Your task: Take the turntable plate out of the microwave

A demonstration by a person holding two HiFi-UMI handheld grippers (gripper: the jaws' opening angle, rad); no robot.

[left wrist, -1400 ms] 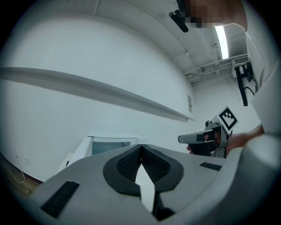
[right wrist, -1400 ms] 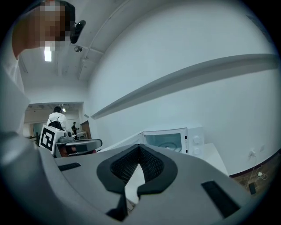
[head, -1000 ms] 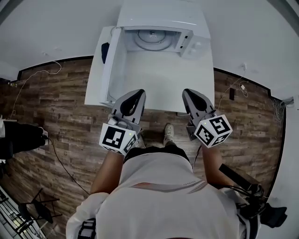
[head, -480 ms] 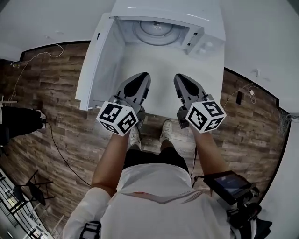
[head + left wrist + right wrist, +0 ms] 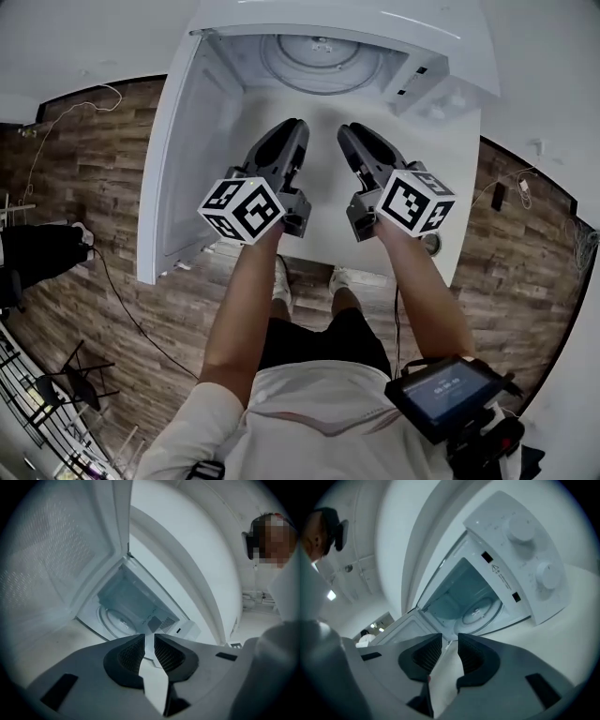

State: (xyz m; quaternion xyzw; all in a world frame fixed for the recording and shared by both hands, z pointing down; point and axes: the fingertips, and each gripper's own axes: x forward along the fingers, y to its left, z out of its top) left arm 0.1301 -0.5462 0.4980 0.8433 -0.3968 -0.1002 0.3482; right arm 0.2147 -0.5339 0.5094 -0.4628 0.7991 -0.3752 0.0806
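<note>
Closest to me, my left tool (image 5: 294, 127) and my right tool (image 5: 348, 132) are held out side by side over the white bench (image 5: 323, 211), both aimed at the microwave's mouth, with their marker cubes towards me. The left tool's jaws are opening and stand a narrow slit apart, with nothing between the pads, only bench and the oven's sill showing through the gap. The right tool's jaws are opening too, a little wider than the left's, and they are likewise empty. Neither tool touches anything. Past the tips stands the white microwave (image 5: 452, 58) on the bench, its door (image 5: 181, 164) swung fully open to my left, so the cavity faces me. On its right front panel are two round knobs (image 5: 520, 527), one above the other. Farthest in, the turntable plate (image 5: 320, 62) lies flat on the cavity floor, a pale round disc with a raised rim, well apart from both tools and untouched. Below the bench edge lies the wood-plank floor (image 5: 108, 234).
</note>
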